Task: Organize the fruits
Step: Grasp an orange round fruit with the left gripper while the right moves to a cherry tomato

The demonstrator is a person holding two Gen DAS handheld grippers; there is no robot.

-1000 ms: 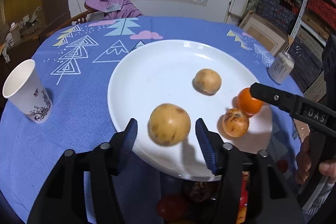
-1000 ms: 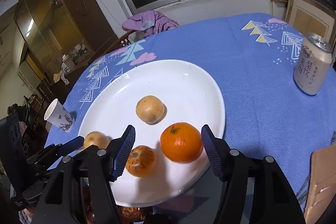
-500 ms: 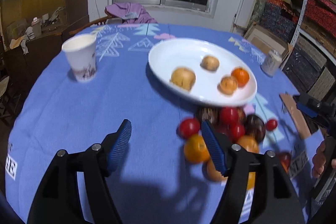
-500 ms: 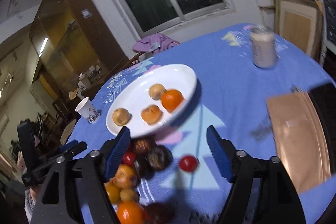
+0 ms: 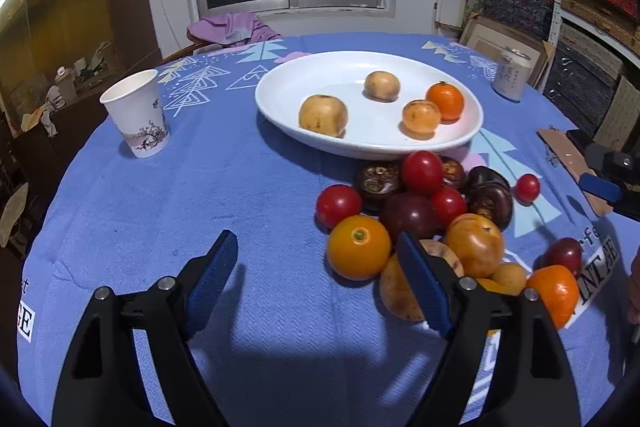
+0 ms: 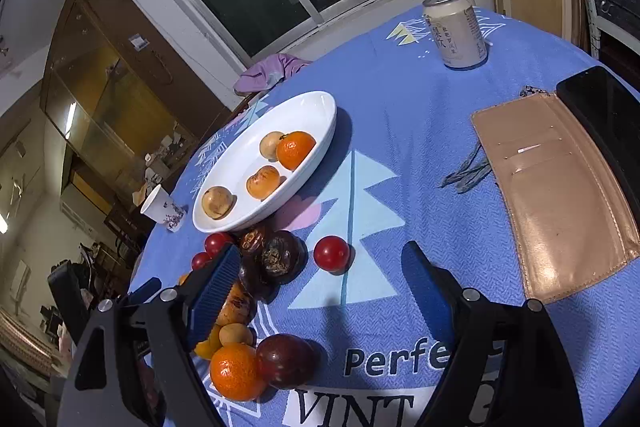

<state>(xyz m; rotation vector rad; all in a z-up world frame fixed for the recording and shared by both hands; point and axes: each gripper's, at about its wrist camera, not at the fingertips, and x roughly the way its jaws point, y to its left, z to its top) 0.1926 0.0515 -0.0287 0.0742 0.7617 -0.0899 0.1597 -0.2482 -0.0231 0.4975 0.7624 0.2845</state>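
Note:
A white plate [image 5: 340, 75] [image 6: 304, 111] holds two tan round fruits, a mottled orange one and a mandarin [image 5: 445, 101]. In front of it a pile of fruit [image 5: 420, 203] [image 6: 272, 259] lies on the blue cloth: red tomatoes, dark purple fruits, oranges. My left gripper [image 5: 314, 255] hovers over the cloth left of the pile. Its jaws are opening and hold nothing, and an orange fruit [image 5: 359, 247] lies just ahead of its right finger. My right gripper [image 6: 322, 279] is open and empty, with a lone red tomato [image 6: 331, 253] just ahead of it.
A paper cup [image 5: 138, 115] stands at the left and a drink can [image 6: 456, 31] at the back right. A tan wallet [image 6: 560, 195] and a black phone [image 6: 608, 115] lie at the right. A chair with purple cloth [image 5: 232, 27] stands behind the table.
Both grippers have drawn back from the plate towards the near side of the table and opened wider. The tan fruit and the mandarin that sat between their jaws now lie on the plate.

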